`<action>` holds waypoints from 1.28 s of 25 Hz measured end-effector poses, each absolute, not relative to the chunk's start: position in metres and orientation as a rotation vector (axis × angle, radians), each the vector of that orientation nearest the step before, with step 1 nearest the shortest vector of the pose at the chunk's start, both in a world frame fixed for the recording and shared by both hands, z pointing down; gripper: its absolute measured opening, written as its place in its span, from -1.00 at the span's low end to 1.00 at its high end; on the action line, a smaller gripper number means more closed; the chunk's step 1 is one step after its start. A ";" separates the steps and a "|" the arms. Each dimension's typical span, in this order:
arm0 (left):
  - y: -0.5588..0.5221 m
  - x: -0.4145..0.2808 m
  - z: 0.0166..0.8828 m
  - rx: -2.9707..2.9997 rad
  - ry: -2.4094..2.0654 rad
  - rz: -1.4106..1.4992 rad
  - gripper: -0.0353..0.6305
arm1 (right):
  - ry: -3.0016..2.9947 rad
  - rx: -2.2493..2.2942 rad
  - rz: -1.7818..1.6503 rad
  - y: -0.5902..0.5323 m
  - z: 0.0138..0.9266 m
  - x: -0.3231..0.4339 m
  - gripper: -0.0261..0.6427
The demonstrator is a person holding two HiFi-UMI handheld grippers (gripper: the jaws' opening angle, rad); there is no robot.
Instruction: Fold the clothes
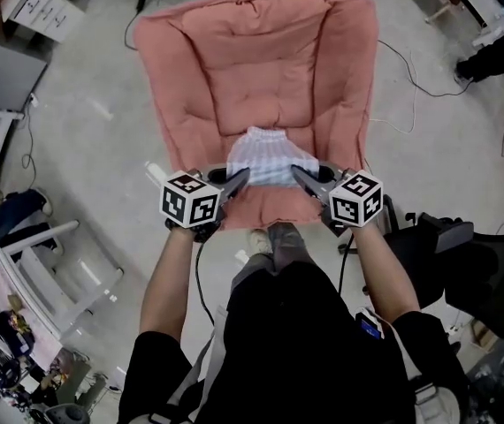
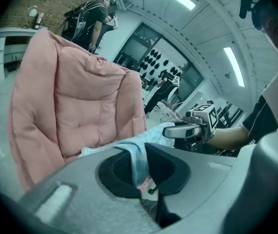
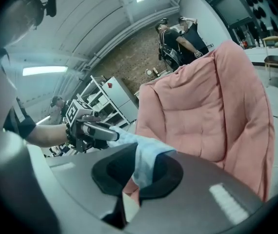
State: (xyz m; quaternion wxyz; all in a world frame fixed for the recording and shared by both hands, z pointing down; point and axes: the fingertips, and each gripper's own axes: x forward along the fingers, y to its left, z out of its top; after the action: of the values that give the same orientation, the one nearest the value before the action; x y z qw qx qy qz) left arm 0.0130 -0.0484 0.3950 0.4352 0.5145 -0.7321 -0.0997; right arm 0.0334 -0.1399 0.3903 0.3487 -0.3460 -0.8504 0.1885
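A pale blue-and-white striped garment (image 1: 270,155) lies on the seat of a pink padded chair (image 1: 261,69). My left gripper (image 1: 237,180) is shut on the garment's near left corner, and the cloth (image 2: 138,161) shows pinched between its jaws. My right gripper (image 1: 303,178) is shut on the near right corner, with the fabric (image 3: 146,161) bunched in its jaws. The two grippers sit level with each other at the seat's front edge, the garment stretched between them. Each gripper view shows the other gripper holding its corner: the right one (image 2: 180,129) and the left one (image 3: 110,134).
The chair stands on a grey floor with cables (image 1: 402,78) at the right. White shelving (image 1: 40,7) is at the back left, a white rack (image 1: 49,272) at the left. People stand behind the chair (image 2: 96,18). My foot (image 1: 259,239) is at the seat's front.
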 end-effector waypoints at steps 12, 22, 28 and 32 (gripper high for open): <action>-0.030 0.149 0.480 1.258 -1.698 -0.246 -0.82 | -2.086 -0.843 0.454 -0.120 0.473 0.172 -0.88; -0.015 0.213 0.534 1.253 -1.734 -0.164 -0.82 | -2.084 -0.804 0.426 -0.103 0.530 0.240 -0.88; -0.006 0.250 0.563 1.215 -1.717 -0.199 -0.82 | -2.033 -0.782 0.403 -0.095 0.561 0.276 -0.88; -0.008 0.275 0.590 1.206 -1.696 -0.214 -0.82 | -1.983 -0.770 0.409 -0.097 0.590 0.304 -0.88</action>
State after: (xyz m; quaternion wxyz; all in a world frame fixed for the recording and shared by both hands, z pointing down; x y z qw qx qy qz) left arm 0.2752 -0.0077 0.5899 0.5013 0.4988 -0.7015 -0.0885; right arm 0.3038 -0.0969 0.5899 0.4684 -0.3141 -0.8088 0.1667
